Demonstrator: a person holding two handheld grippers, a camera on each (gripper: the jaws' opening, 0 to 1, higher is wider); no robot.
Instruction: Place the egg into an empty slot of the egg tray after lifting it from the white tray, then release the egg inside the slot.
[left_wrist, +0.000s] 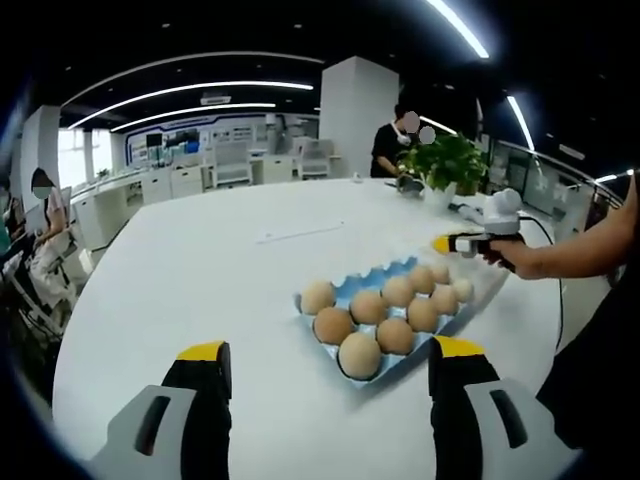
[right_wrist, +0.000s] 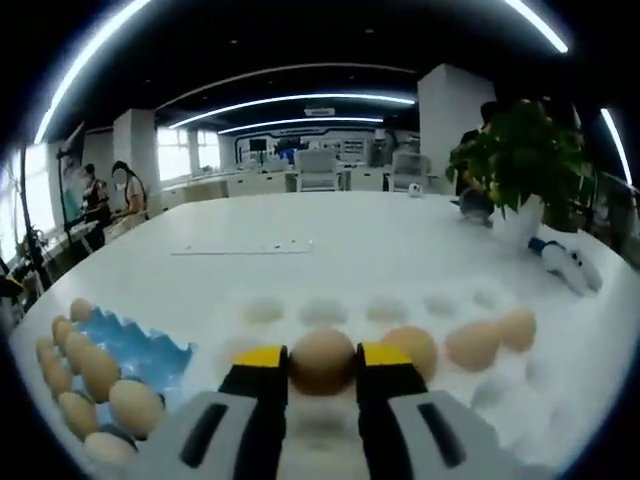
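Office worktop (right_wrist: 400, 250), white; low centre of the right gripper view, my right hand-held gripper (right_wrist: 322, 362) clamps the egg (right_wrist: 322, 360) across its middle above the white tray (right_wrist: 520, 385) — light, brittle, slippery; my left hand-held gripper (left_wrist: 328, 362) gapes empty

You had a brown egg (right_wrist: 322, 362) pinched over the white tray (right_wrist: 440, 300); the blue egg tray (right_wrist: 140, 355) lay left, partly filled.
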